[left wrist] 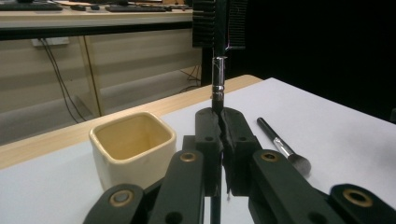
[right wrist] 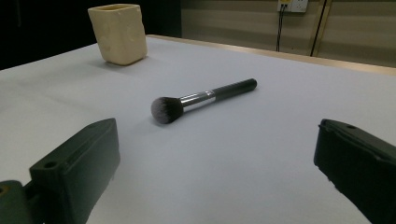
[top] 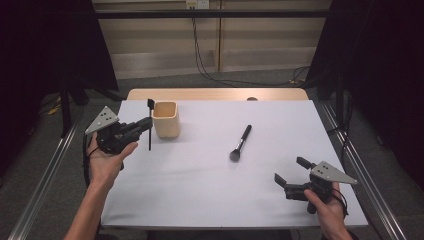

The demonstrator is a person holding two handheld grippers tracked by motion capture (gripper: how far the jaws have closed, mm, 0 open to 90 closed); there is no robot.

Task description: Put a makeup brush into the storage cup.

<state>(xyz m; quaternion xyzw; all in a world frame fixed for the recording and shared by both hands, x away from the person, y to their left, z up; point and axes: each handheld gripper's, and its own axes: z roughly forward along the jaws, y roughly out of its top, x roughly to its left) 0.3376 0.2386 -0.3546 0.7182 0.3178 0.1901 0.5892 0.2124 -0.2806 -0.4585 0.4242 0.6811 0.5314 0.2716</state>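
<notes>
The left gripper point(top: 144, 125) pinches a thin black comb-headed brush point(top: 150, 127) upright just left of the cream square ceramic cup point(top: 166, 119), apparently to drop it in; the right gripper point(top: 291, 172) waits wide open, near right, facing the black powder brush point(top: 240, 142) mid-table.

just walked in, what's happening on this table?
A person works two handheld tools over a white-covered table. The left tool is shut on a thin black brush with a flat comb-like head, holding it upright beside a cream square ceramic cup. A black round-headed makeup brush with a silver ferrule lies flat mid-table, untouched. The right tool sits open near the table's front right, pointed toward that brush.
</notes>
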